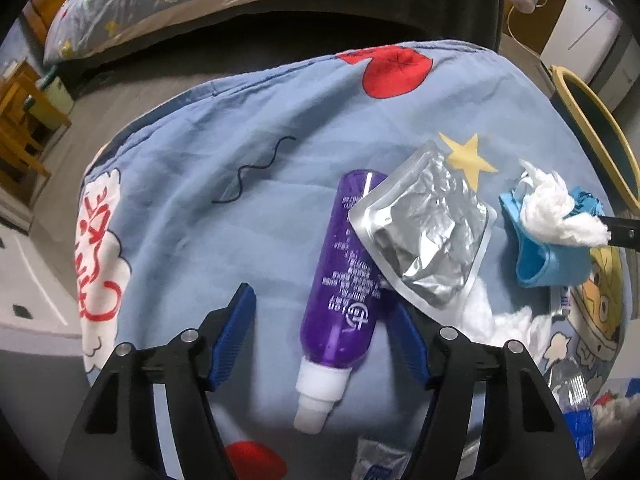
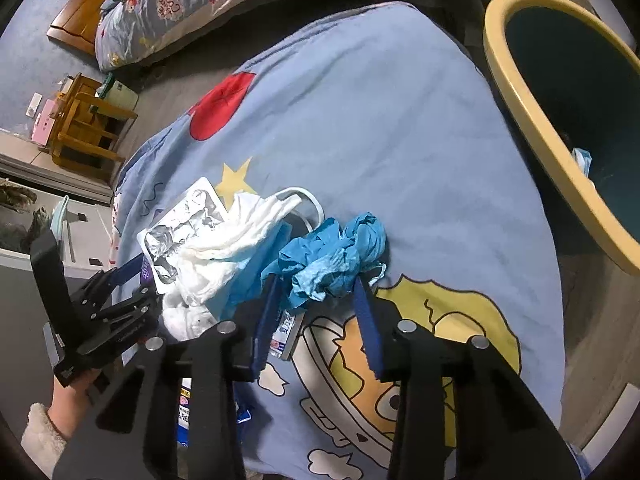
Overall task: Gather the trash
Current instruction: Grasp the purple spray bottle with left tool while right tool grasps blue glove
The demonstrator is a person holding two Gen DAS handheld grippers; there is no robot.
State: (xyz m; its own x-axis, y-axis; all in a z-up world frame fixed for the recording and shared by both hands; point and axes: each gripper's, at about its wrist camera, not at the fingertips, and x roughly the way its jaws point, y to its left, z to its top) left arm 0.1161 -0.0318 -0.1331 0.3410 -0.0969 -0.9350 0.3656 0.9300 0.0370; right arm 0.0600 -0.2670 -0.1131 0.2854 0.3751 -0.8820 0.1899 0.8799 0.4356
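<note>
A purple bottle (image 1: 344,276) with a white cap lies on the blue quilt (image 1: 248,184). My left gripper (image 1: 324,320) is open, its jaws on either side of the bottle's lower half. A crumpled silver foil pouch (image 1: 428,232) overlaps the bottle's right side; it also shows in the right wrist view (image 2: 180,228). My right gripper (image 2: 318,292) is closed around a crumpled blue glove (image 2: 336,256). White tissue (image 2: 224,252) and a white loop lie just left of the glove. In the left wrist view the tissue (image 1: 556,212) hides most of the right gripper's tip.
A dark bin with a yellow rim (image 2: 532,96) stands right of the quilt and holds a scrap. Small packets (image 2: 286,336) and wrappers lie on the quilt near the right gripper. A clear plastic bottle (image 1: 572,396) lies at lower right. A bed and wooden furniture stand behind.
</note>
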